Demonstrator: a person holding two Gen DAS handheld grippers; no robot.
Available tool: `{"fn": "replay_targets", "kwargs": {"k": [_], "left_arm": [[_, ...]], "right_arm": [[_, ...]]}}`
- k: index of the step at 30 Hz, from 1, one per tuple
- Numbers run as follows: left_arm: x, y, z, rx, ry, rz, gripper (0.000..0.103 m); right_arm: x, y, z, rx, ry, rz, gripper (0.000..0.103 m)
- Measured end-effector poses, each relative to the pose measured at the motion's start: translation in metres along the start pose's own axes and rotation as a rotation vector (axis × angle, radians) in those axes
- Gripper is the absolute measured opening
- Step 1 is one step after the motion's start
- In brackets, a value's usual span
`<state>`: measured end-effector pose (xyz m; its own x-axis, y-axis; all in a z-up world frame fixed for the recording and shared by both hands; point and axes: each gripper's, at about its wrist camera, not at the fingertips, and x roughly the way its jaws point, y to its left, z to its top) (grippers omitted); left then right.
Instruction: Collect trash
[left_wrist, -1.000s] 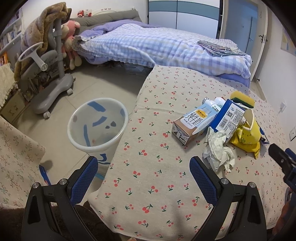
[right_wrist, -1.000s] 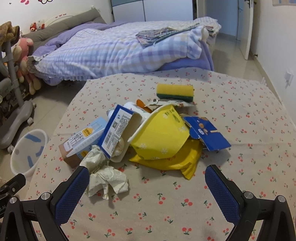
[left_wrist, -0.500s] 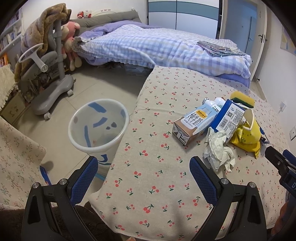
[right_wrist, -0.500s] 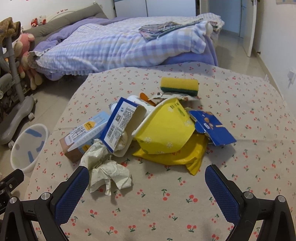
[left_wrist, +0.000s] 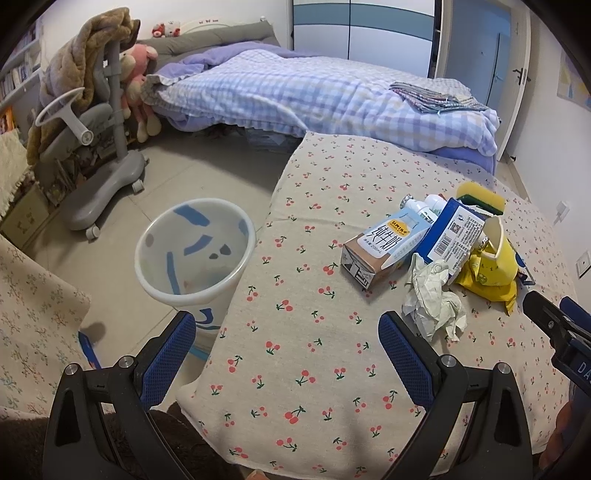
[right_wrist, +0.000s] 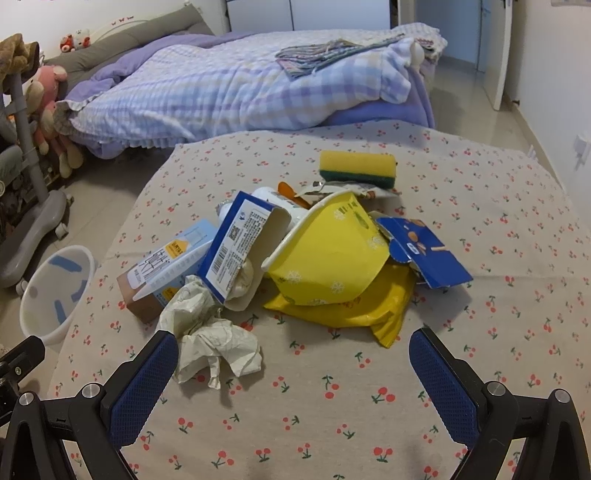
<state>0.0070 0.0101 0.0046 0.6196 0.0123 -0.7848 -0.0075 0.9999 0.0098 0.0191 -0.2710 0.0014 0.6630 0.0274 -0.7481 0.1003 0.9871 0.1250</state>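
Note:
A heap of trash lies on the cherry-print table: crumpled paper, a milk carton, a blue-white box, a yellow paper bowl, a yellow bag, a torn blue wrapper, a sponge. A white bin stands on the floor left of the table. My right gripper is open and empty just in front of the heap, its left finger beside the crumpled paper. My left gripper is open and empty over the table's left edge.
A bed with a checked quilt stands behind the table. A grey chair on castors with a blanket and plush toys stands at the far left. A white bottle lies behind the carton.
My right gripper has moved forward and down toward the heap, so the trash looks nearer. My left gripper has shifted only slightly. Both stay open.

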Motion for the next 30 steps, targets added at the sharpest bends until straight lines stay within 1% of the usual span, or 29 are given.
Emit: {"fn": "replay_targets", "kwargs": {"k": [12, 17, 20, 22, 24, 26, 28, 30], "left_arm": [[0.0, 0.001, 0.001, 0.007, -0.008, 0.007, 0.1], [-0.004, 0.002, 0.006, 0.007, 0.003, -0.026, 0.1], [-0.003, 0.001, 0.016, 0.025, 0.04, -0.085, 0.1], [-0.003, -0.001, 0.024, 0.033, 0.071, -0.147, 0.1], [-0.004, -0.003, 0.034, 0.052, 0.075, -0.191, 0.1], [-0.003, -0.01, 0.044, 0.094, 0.074, -0.21, 0.1], [0.001, -0.018, 0.054, 0.135, 0.092, -0.232, 0.1], [0.008, -0.028, 0.065, 0.17, 0.114, -0.262, 0.1]], "right_arm": [[-0.001, 0.001, 0.001, -0.002, 0.001, 0.005, 0.103], [-0.005, -0.002, 0.007, 0.012, 0.017, 0.022, 0.103], [-0.006, -0.007, 0.017, 0.011, 0.043, 0.01, 0.103], [-0.002, -0.011, 0.027, 0.002, 0.083, 0.002, 0.103], [0.002, -0.018, 0.037, -0.006, 0.124, 0.0, 0.103], [0.007, -0.027, 0.045, -0.011, 0.15, -0.005, 0.103], [0.013, -0.041, 0.055, 0.0, 0.187, -0.016, 0.103], [0.024, -0.058, 0.065, 0.041, 0.241, 0.008, 0.103]]}}
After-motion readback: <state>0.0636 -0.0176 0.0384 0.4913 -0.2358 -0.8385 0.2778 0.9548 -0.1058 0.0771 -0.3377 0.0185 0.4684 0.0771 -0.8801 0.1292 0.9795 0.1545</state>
